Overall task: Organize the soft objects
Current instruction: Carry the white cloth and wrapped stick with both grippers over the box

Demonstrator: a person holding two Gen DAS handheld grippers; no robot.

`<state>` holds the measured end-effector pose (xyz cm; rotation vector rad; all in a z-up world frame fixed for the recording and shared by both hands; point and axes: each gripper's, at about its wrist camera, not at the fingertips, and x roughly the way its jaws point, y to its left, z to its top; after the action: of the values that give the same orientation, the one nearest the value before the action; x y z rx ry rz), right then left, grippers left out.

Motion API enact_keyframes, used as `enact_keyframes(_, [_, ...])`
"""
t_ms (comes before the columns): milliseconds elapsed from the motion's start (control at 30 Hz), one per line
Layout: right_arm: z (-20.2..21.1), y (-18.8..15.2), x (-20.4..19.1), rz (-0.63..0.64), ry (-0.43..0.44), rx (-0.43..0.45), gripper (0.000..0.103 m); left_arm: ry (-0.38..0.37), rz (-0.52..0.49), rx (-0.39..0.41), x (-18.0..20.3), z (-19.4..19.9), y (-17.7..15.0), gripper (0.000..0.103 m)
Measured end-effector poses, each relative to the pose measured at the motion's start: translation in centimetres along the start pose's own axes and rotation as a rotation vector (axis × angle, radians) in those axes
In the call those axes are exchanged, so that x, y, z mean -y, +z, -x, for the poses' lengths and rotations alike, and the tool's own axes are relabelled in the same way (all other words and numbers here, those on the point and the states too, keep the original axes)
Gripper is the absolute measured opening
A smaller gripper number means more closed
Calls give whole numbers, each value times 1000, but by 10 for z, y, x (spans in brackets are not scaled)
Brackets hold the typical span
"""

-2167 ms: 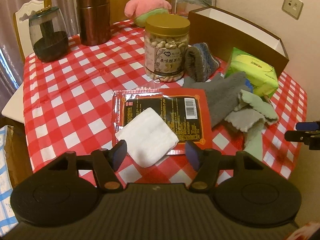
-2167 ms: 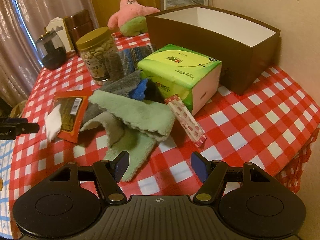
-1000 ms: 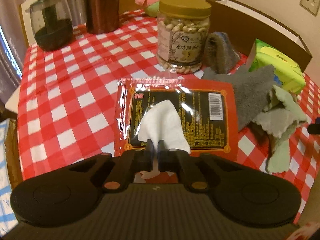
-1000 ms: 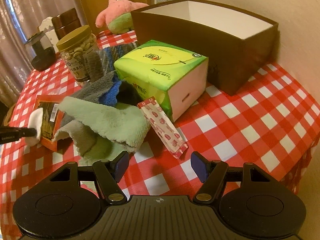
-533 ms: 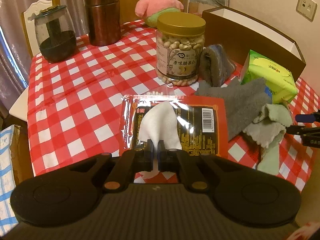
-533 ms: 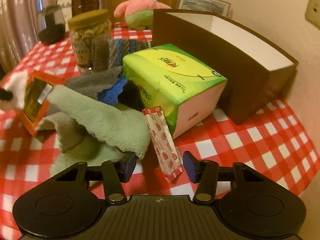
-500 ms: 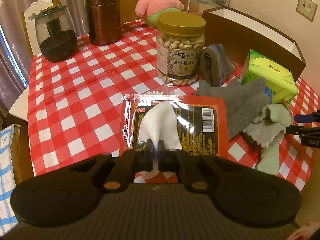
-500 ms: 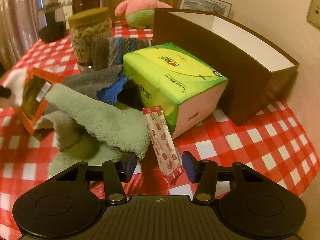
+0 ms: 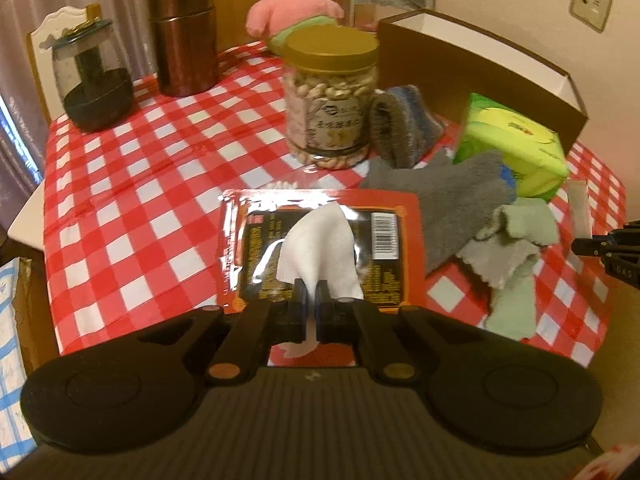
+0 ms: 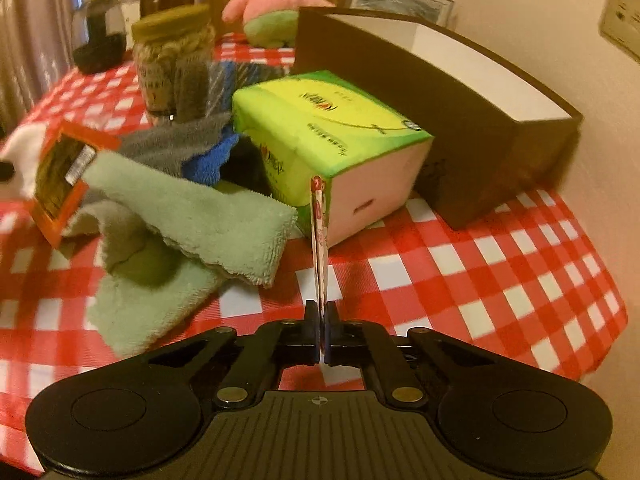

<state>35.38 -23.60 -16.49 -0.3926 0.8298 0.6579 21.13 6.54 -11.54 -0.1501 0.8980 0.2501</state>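
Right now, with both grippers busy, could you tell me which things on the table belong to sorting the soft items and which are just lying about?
Part of the job:
- white cloth, pinched in the left gripper
- green towel
- grey towel
- rolled sock
- pink plush toy
- brown box, probably the bin

Lying about:
- nut jar
- red snack packet
- tissue pack
- thin sachet, clamped in the right gripper
- copper canister

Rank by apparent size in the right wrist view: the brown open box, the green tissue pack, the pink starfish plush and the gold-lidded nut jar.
1. Brown open box, largest.
2. Green tissue pack.
3-4. Pink starfish plush and gold-lidded nut jar look alike; both stand far back and blurred, so I leave them unranked.
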Motion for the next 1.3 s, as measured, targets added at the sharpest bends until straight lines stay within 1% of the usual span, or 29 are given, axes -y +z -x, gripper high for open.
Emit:
enact_keyframes(133, [17, 0, 2, -71, 27, -1, 2, -50, -29, 15, 13, 8, 3, 4])
enact_keyframes(267, [32, 0, 2, -128, 44, -6, 2, -116, -73, 32, 31, 17, 5, 4])
enact_keyframes(567, [65, -13, 1, -216, 24, -4, 2, -275, -179, 47, 74, 31, 3, 4])
enact_keyframes(767, [89, -25, 6, -270, 8, -3, 2, -352, -240, 66, 102, 37, 8, 4])
enact_keyframes(900, [97, -29, 20, -300, -2, -15, 2, -389, -268, 78, 126, 38, 15, 4])
enact_keyframes(1033, [101, -32, 41, -304, -12, -18, 2, -419, -286, 77, 155, 33, 20, 4])
enact_keyframes(1200, [99, -27, 78, -280, 7, -26, 2, -440, -267, 67, 199, 20, 33, 4])
enact_keyframes(1300, [97, -20, 108, -254, 22, -25, 2, -448, -246, 68, 228, 11, 45, 4])
